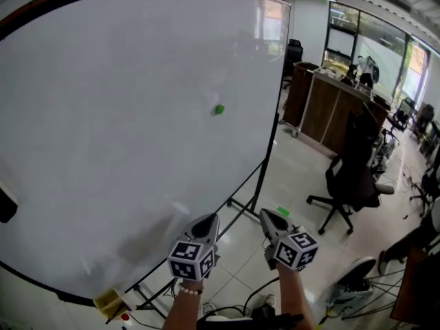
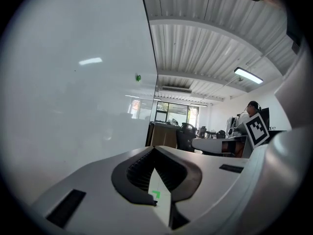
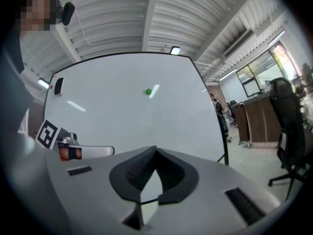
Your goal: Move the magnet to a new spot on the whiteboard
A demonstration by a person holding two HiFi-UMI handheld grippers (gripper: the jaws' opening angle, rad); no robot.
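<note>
A small green magnet sticks on the big whiteboard, right of its middle. The left gripper view shows the magnet far off near the board's edge; in the right gripper view the magnet sits high on the whiteboard. Both grippers hang low, well below the magnet and clear of the board. My left gripper is shut with nothing in it, its tips meeting. My right gripper is likewise shut and empty, its jaws together.
A black eraser clings to the board's left edge. The board's black stand legs reach onto the tiled floor. A black office chair and a wooden counter stand to the right. Cables and a yellow box lie near my feet.
</note>
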